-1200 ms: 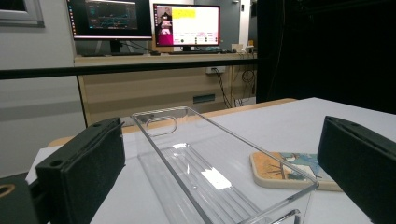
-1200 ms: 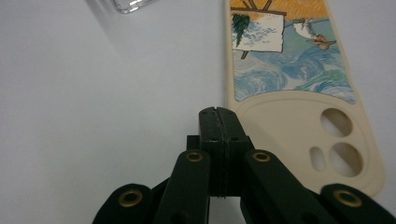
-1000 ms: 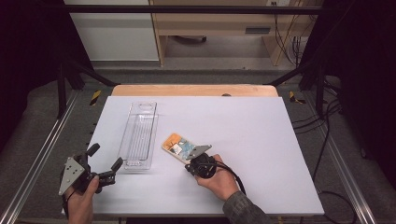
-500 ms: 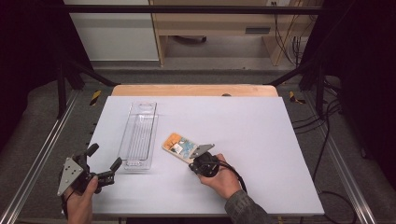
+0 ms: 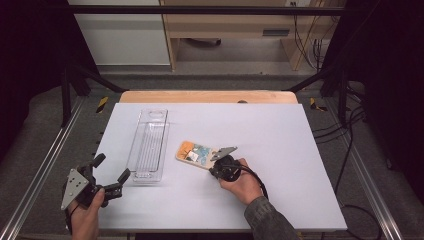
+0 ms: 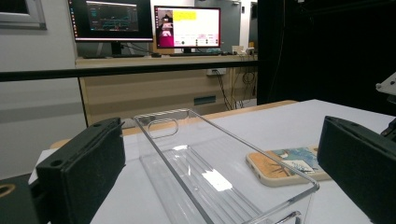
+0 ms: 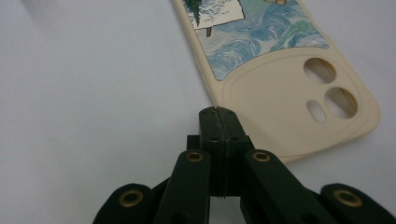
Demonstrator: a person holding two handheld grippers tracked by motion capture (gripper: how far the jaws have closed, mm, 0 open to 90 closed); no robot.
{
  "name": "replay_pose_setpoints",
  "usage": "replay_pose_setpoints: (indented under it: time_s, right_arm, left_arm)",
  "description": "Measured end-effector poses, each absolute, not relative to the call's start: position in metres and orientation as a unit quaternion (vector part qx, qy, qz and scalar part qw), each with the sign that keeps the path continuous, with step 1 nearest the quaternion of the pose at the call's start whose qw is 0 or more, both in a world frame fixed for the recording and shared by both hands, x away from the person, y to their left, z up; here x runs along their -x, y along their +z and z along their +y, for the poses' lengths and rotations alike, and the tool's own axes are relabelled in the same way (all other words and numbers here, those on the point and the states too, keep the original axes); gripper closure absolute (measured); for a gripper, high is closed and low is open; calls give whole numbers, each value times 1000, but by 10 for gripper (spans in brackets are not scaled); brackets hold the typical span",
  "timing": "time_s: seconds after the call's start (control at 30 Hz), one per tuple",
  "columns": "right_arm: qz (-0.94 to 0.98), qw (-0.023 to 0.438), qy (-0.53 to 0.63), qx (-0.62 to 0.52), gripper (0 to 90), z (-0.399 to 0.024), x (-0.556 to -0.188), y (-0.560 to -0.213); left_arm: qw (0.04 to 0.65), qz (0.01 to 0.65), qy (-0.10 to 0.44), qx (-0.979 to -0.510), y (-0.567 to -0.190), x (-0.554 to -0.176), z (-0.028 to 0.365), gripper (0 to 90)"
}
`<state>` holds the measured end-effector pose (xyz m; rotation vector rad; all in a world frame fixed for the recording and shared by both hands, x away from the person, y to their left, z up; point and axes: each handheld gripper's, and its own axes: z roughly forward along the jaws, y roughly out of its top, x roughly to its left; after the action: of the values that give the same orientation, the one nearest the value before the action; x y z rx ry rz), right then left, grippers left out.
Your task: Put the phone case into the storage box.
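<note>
- One phone case (image 7: 280,84) lies flat on the table (image 5: 280,140), camera-hole end toward the right gripper (image 7: 218,112), whose jaws are pressed fully together with nothing between them; their tip sits at the case's near edge, seemingly touching or just over it, though I cannot tell which.
- Judged from here, the risk is that closed jaws only shove the case: a push at that edge could send it sliding over the smooth table, or spin it, rather than lift it.
- If the tip rides up onto the rim, it might tip or flick the light case away from the jaws.
- The case is cream-coloured with rounded corners, a raised camera panel with two round holes and a small slot, and a painted picture of blue swirls and a dark tree farther from the jaws.
- Beyond it stands a clear plastic tray (image 6: 219,177), long and narrow, just ahead of the left gripper (image 5: 109,176); those jaws stand wide open and hold nothing, with the tray's near end between them but untouched.
- A careless nudge there could knock the tray askew.
</note>
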<state>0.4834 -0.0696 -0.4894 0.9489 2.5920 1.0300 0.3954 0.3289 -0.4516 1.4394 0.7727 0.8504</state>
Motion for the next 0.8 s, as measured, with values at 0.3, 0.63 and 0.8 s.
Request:
replay_pose_setpoints:
  time_s: [0.3, 0.63, 0.8]
  right_arm:
    - [869, 101, 351, -332, 900, -73, -490, -490]
    - [870, 114, 342, -337, 900, -75, -501, -489]
    - [867, 113, 345, -340, 900, -77, -504, -490]
  left_arm:
    - [604, 335, 368, -622, -452, -395, 329, 7]
    - [604, 336, 368, -622, -452, -395, 329, 7]
    - [604, 337, 367, -622, -452, -395, 329, 7]
